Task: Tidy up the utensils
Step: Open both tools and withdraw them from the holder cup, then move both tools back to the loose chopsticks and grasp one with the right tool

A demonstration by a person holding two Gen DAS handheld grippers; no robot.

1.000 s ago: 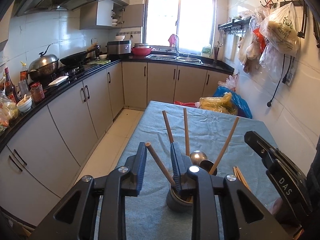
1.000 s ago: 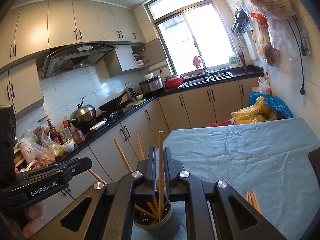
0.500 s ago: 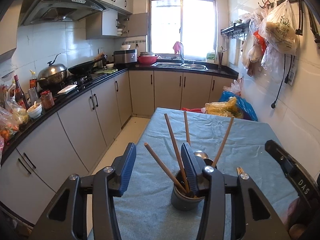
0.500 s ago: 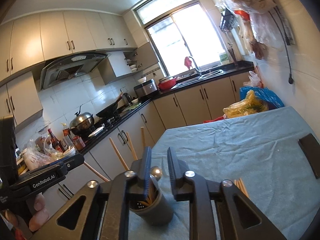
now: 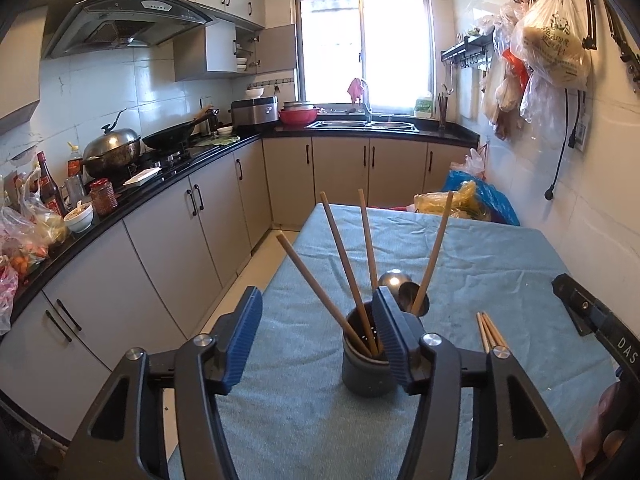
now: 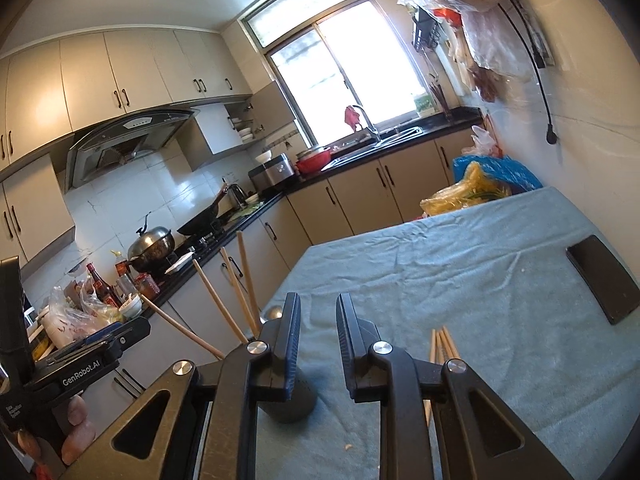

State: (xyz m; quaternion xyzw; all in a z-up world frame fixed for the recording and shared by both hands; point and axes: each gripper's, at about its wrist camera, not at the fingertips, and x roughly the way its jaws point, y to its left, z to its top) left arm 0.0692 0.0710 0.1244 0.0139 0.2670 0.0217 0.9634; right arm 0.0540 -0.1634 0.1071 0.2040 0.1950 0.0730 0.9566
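A dark utensil cup stands on the blue-grey tablecloth. It holds several wooden chopsticks and two metal spoons. My left gripper is just in front of the cup with its jaws opening; the pads touch nothing, and the right finger covers part of the cup. More loose chopsticks lie right of the cup. In the right wrist view my right gripper stands open by a narrow gap with nothing in it. The cup sits behind its left finger and the loose chopsticks lie just to its right.
A flat black object lies on the cloth at the right. Yellow and blue plastic bags sit past the table's far end. The table's left edge drops to the floor beside the cabinets. A hand holds the left gripper.
The left jaws spread and let go of a chopstick, which now leans in the cup. The right jaws parted off their chopstick, and that gripper slid right, away from the cup.
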